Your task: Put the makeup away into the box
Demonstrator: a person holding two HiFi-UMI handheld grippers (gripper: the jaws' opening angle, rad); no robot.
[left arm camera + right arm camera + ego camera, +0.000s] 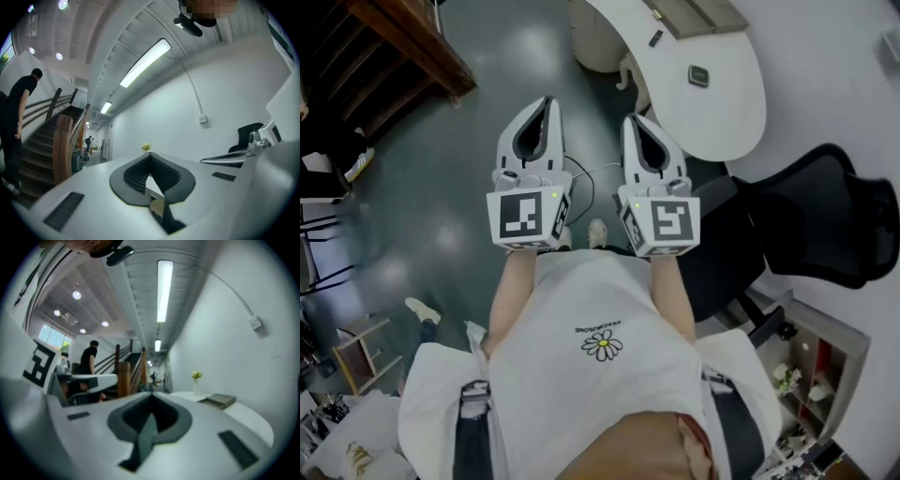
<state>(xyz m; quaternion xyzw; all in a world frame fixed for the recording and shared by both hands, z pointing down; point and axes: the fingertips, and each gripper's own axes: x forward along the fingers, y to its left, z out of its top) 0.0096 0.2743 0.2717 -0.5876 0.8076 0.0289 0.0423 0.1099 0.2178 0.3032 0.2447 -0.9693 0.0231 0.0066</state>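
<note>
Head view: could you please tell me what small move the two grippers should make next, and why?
Probably carry both toward the white curved table ahead. The left gripper and right gripper are shut, empty and level over the dark floor, no makeup in sight; the flat grey case on that table may be the box.

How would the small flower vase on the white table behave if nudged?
The vase looks slim and upright, with flowers on top, so it probably tips easily. It looks small, so it is likely light. The table looks smooth, so it may slide.
</note>
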